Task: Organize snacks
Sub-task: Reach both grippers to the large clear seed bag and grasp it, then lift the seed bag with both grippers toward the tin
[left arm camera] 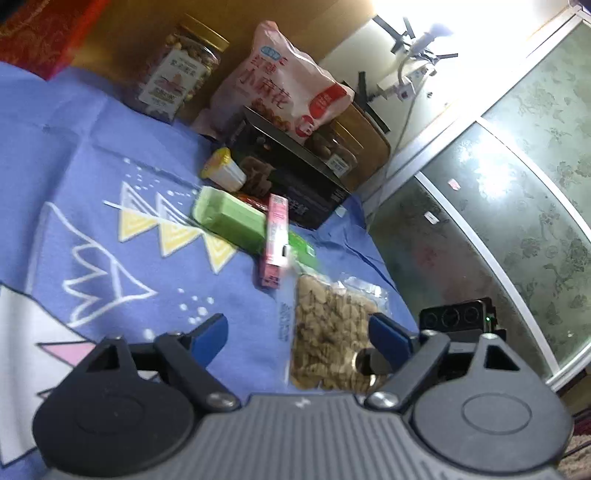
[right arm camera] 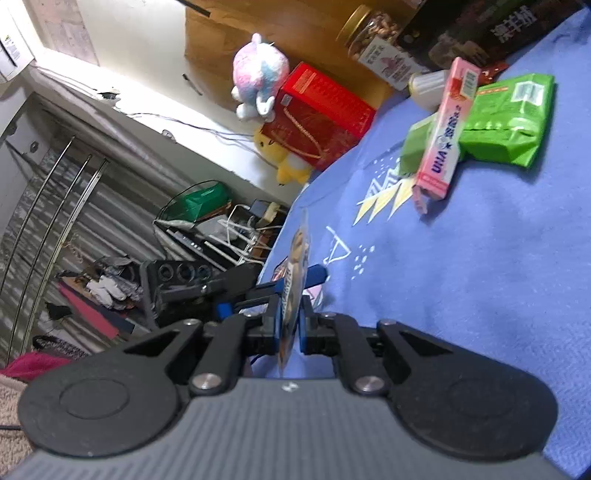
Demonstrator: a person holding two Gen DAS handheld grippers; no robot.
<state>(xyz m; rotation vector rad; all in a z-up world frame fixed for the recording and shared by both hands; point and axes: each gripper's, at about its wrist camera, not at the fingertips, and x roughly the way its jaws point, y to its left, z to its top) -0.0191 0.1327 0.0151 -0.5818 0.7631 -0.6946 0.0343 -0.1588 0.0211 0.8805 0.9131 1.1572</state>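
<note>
Blue cloth under snacks; left tool wide, right tool pinching clear snack bag.

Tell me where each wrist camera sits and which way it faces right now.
Left wrist: sits behind the open left gripper, looking across the blue cloth at the clear snack bag, pink box, green packet and nut jar; only its blue-tipped fingers show.
Right wrist: sits behind the right gripper, shut on the clear snack bag edge-on, rolled, facing the bed edge and cluttered floor; the left gripper shows beyond.
Shared: snack bag, pink box, green packet, jar, cloth.
</note>
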